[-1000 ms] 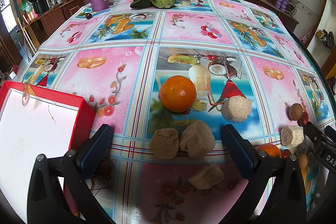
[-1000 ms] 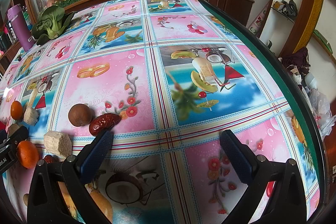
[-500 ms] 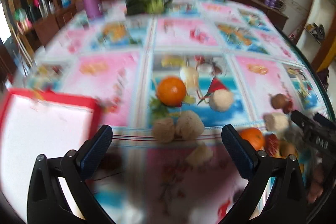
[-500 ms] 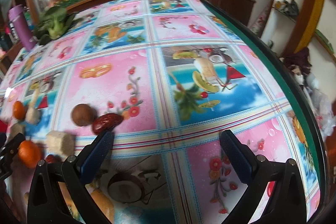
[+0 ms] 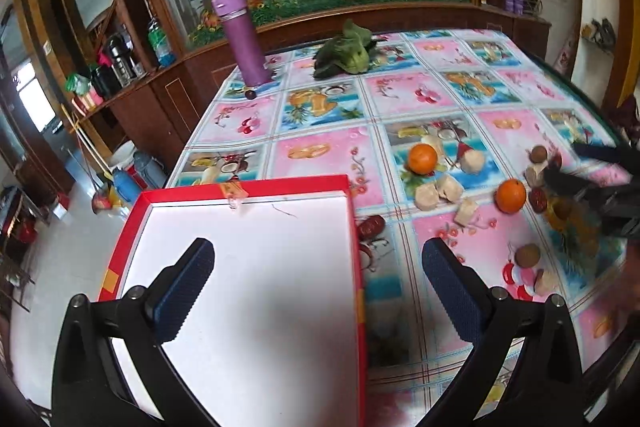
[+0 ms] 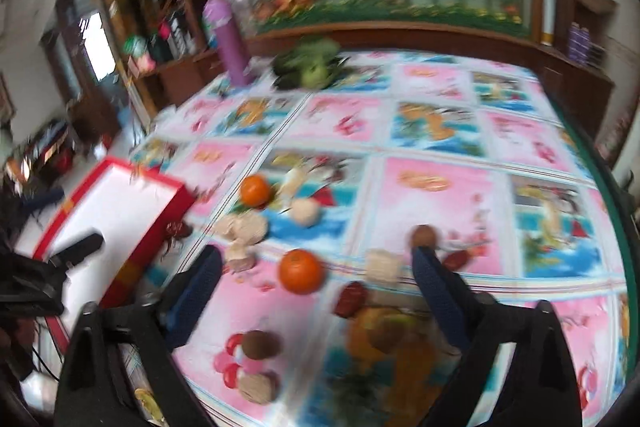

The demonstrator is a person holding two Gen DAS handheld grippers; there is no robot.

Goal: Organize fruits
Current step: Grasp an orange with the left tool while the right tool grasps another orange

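Note:
A red-rimmed box with a white inside [image 5: 248,267] lies at the table's near left corner; my left gripper [image 5: 316,291] hangs open above it, holding nothing. Two oranges [image 5: 423,159] [image 5: 510,195] rest on the patterned cloth among several beige chunks [image 5: 438,189], brown round fruits [image 5: 527,255] and red dates [image 5: 370,226]. In the blurred right wrist view my right gripper [image 6: 316,287] is open and raised over the nearer orange [image 6: 301,271], apart from it. The box [image 6: 108,211] shows at the left there, and the right gripper [image 5: 592,183] appears at the left wrist view's right edge.
A purple flask [image 5: 242,39] and a green leafy vegetable [image 5: 346,51] stand at the table's far side. A wooden cabinet with a planted glass tank runs behind. The table edge drops to the floor at the left, with bottles and clutter below.
Both grippers have lifted and pulled back, so much more of the table shows. The left one has swung left over the box; the right one has swung left toward the fruit cluster.

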